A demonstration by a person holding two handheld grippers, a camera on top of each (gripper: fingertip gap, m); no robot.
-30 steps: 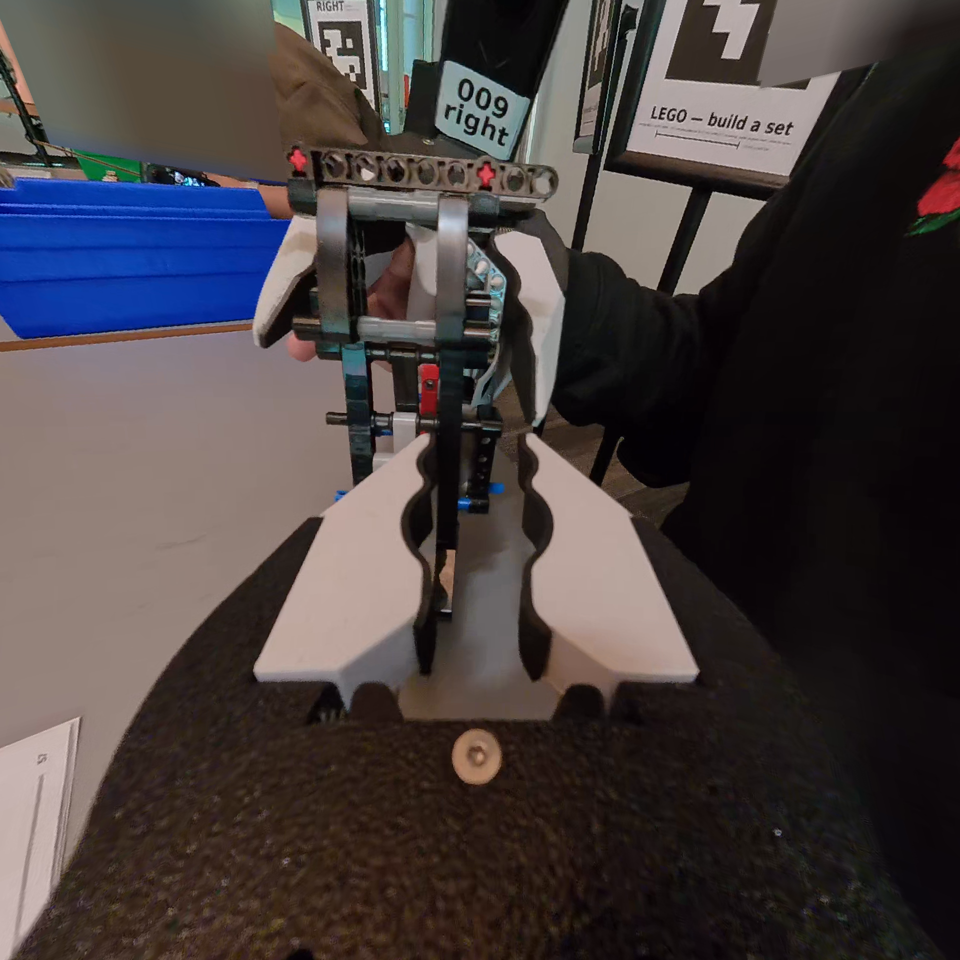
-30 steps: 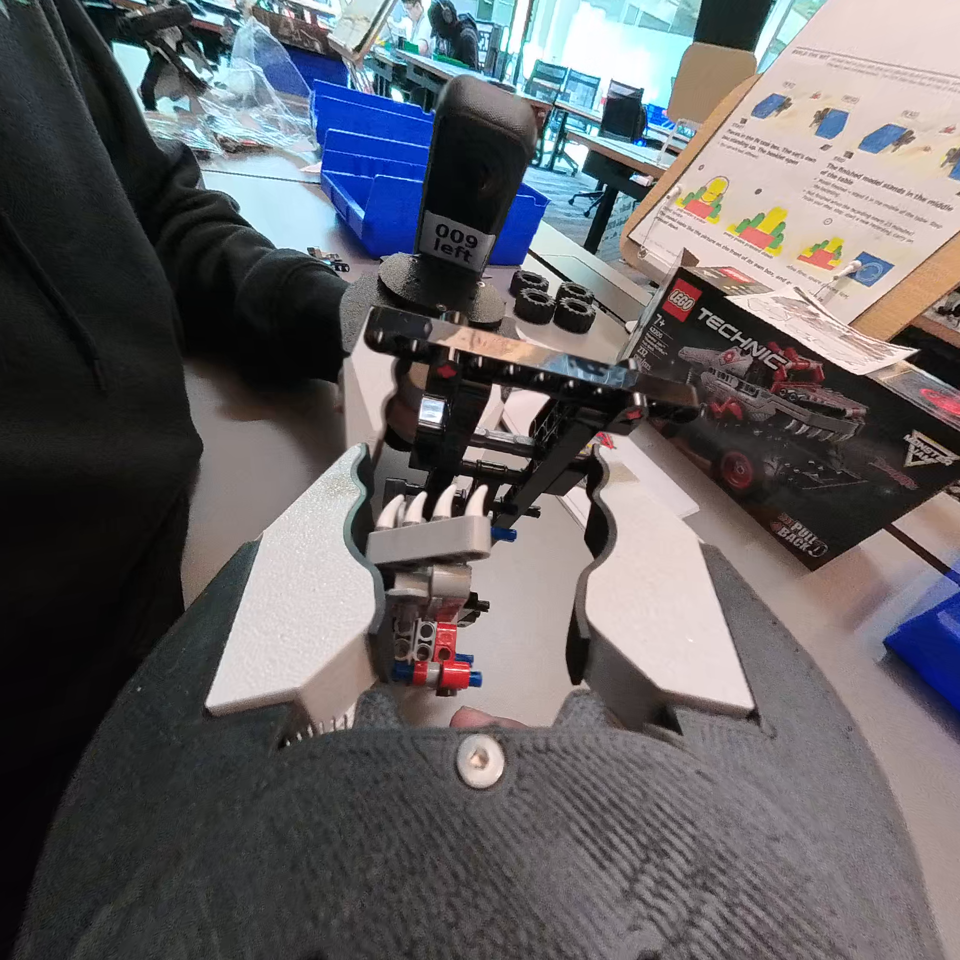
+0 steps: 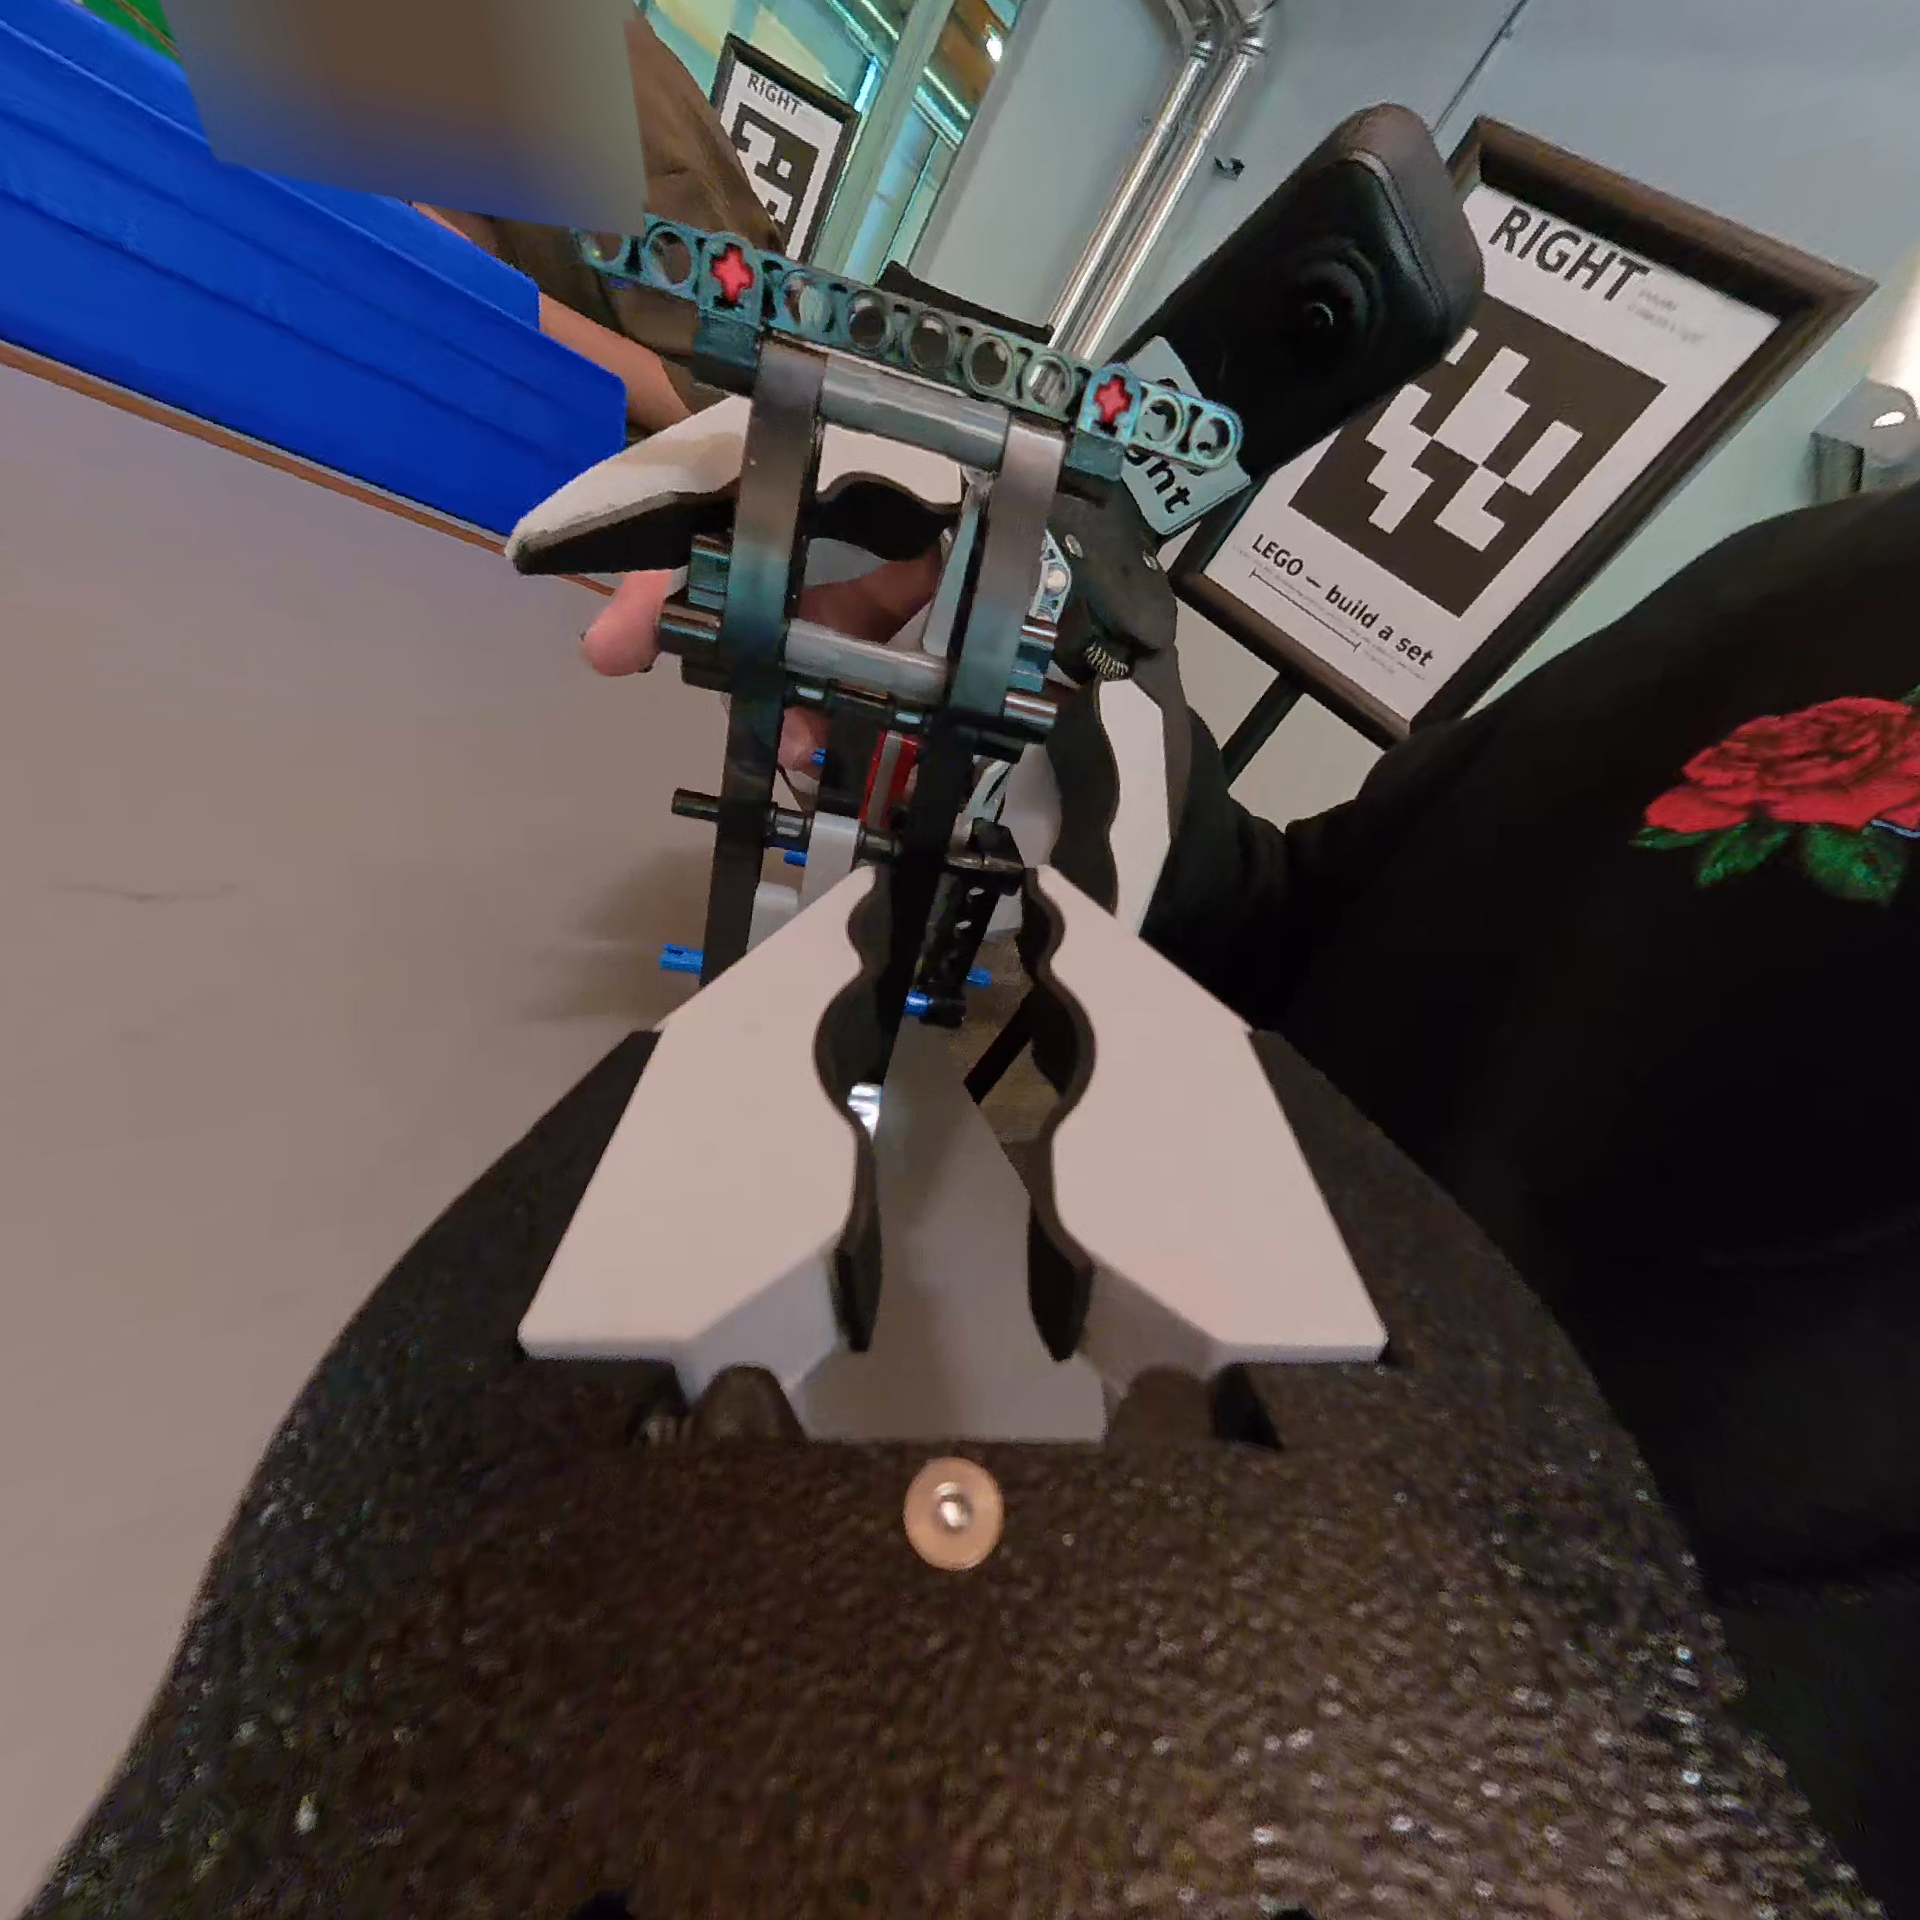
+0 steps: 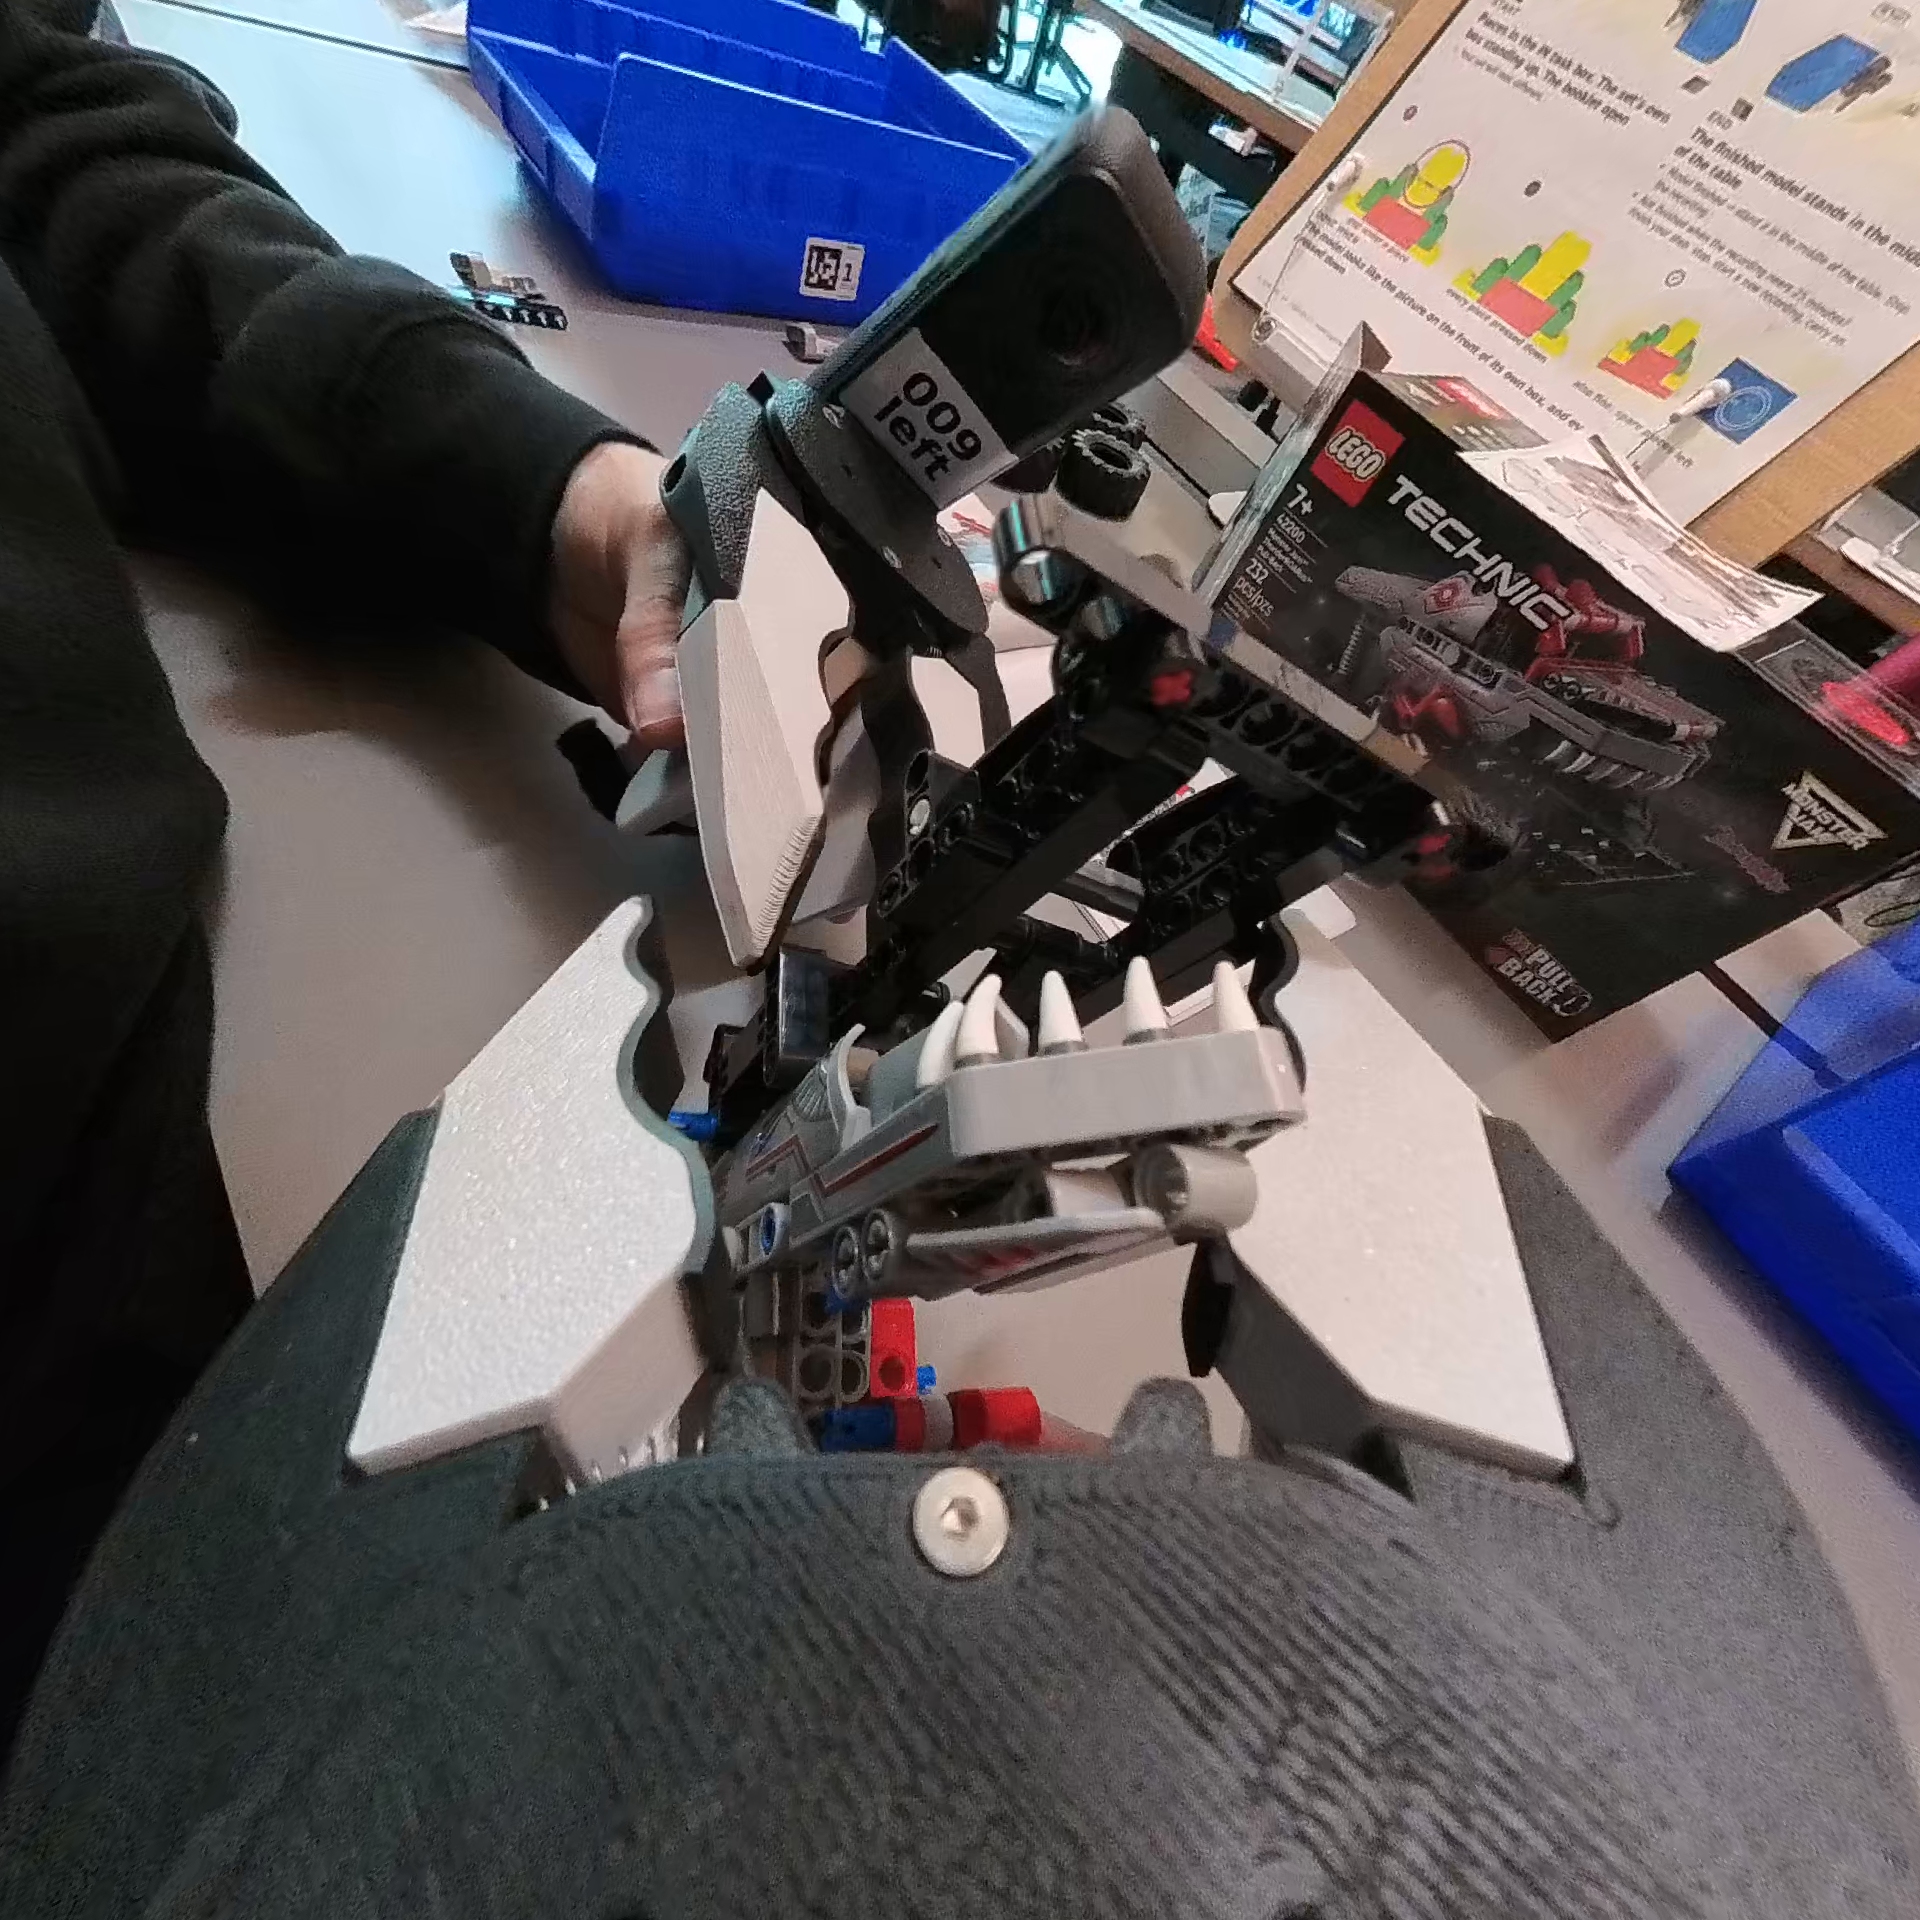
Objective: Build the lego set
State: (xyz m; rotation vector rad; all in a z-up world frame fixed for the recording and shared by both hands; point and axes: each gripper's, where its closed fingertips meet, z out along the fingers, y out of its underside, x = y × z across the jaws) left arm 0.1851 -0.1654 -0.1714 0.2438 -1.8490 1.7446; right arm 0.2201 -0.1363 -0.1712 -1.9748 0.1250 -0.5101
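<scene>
The Lego model is a black beam frame with a long top beam carrying red cross pins. In the right wrist view its grey jaw with white teeth faces me. My left gripper is shut on a black side beam of the frame. It also shows in the right wrist view, tilted left. My right gripper is shut across the grey jaw end, with red and blue parts low between its fingers. It shows beyond the model in the left wrist view. The model is held off the table.
The Lego box lies right of the model, with an instruction board behind it. Blue bins stand at the back and far right. Black tyres and loose pieces lie on the grey table. Left and right tips are no more than a few centimetres apart.
Both grippers and the model have tilted together. The grey toothed jaw has turned wide across the right gripper's fingers. Both grips still hold.
</scene>
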